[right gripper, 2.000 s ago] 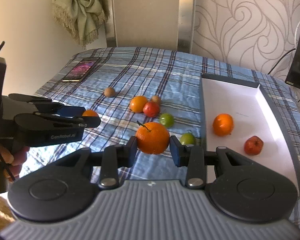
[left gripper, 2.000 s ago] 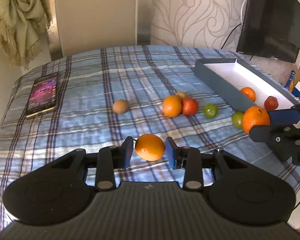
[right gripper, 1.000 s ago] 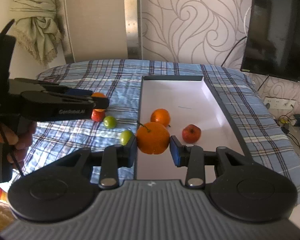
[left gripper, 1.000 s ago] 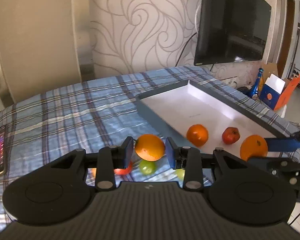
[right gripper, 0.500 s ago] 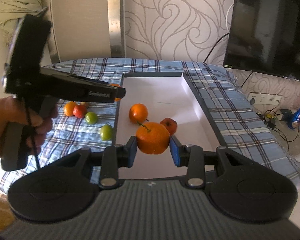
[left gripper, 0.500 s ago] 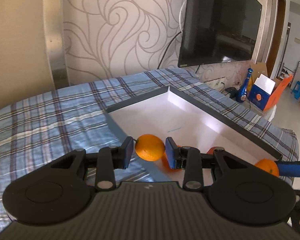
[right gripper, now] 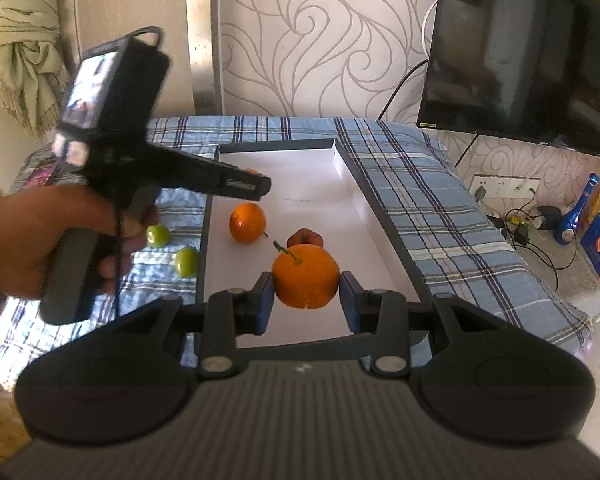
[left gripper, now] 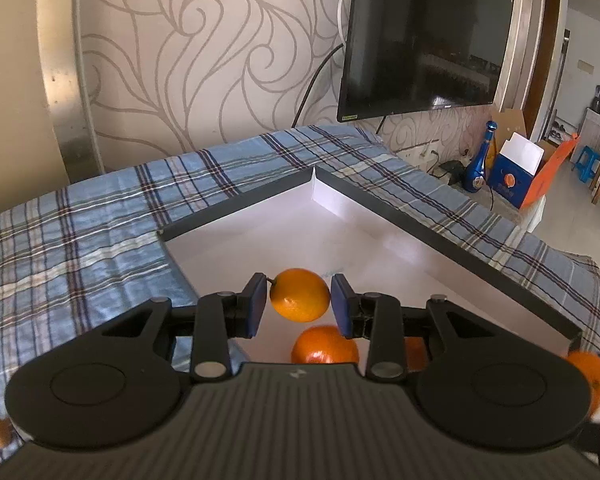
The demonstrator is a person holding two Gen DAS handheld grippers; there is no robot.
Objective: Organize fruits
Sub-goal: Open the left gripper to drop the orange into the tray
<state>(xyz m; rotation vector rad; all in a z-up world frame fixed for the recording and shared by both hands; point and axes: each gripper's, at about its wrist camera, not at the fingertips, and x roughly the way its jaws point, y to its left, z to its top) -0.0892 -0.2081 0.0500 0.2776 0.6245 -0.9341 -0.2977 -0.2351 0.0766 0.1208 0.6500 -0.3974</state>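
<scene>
Currently my left gripper (left gripper: 299,307) clamps an orange (left gripper: 300,295) above the tray (left gripper: 440,250); my right gripper (right gripper: 306,298) clamps a stemmed orange (right gripper: 305,277) over the tray's near end. Best to lower each onto bare tray floor, away from the fruit lying there, before parting fingers.

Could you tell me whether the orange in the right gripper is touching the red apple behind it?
Cannot tell: in the right wrist view the orange overlaps the red apple, hiding any gap.

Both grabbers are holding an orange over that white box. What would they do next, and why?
Probably lower and let go. The left gripper and right gripper each pinch an orange above the tray, where an orange and a red fruit already lie.
</scene>
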